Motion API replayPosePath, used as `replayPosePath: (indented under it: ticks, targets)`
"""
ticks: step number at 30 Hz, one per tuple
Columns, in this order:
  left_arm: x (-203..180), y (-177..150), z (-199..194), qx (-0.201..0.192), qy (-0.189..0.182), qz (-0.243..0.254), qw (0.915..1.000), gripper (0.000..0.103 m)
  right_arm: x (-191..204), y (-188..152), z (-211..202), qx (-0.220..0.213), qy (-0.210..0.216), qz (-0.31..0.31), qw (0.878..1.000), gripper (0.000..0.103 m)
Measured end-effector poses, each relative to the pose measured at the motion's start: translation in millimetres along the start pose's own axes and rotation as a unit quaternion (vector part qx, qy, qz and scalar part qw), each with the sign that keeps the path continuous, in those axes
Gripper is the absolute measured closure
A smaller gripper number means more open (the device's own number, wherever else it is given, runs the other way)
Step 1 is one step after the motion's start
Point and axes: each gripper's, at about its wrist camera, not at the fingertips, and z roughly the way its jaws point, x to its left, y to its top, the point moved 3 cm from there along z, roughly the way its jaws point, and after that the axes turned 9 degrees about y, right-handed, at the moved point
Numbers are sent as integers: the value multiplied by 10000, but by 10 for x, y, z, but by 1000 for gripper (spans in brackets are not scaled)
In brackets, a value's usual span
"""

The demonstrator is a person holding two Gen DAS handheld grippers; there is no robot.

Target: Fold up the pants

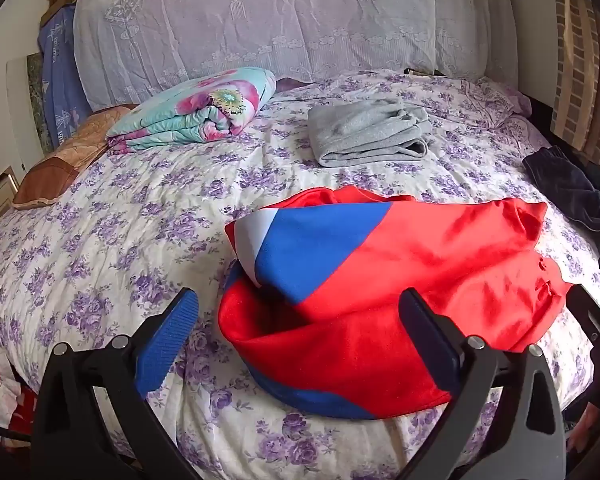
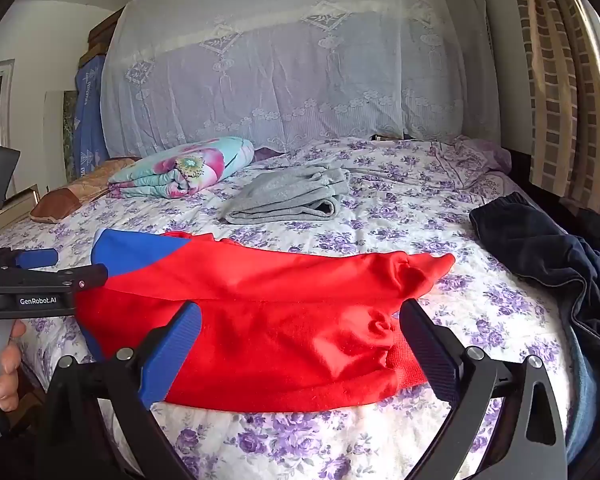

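Red pants with blue and white panels (image 1: 400, 264) lie folded over themselves near the front edge of the bed; they also show in the right wrist view (image 2: 268, 312). My left gripper (image 1: 300, 328) is open just in front of the blue-panelled left end, holding nothing. My right gripper (image 2: 300, 340) is open in front of the red right end with the waistband, holding nothing. The left gripper also shows in the right wrist view (image 2: 60, 266) at the left edge, open by the blue end.
The bed has a purple-flowered sheet (image 1: 120, 240). Folded grey pants (image 1: 368, 132) lie further back. A dark garment (image 2: 540, 248) lies at the right edge. A folded floral quilt (image 1: 196, 112) and brown pillow (image 1: 68, 160) lie far left.
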Motion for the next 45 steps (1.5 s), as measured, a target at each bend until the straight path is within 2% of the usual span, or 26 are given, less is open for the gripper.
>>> replayPosePath:
  ticks: [4, 11, 23, 45]
  targets:
    - [-39, 7, -7, -72, 97, 77, 9999, 5, -24, 4, 10, 8, 5, 2, 10000, 3]
    - [21, 27, 0, 4, 53, -96, 9999, 5, 40, -21, 23, 55, 2, -21, 10000, 3]
    - [40, -16, 9, -29, 73, -78, 9999, 5, 54, 22, -54, -103, -113, -183, 9997, 3]
    - [90, -49, 8, 26, 23, -170, 9999, 5, 76, 2, 3, -2, -149, -263, 9995, 3]
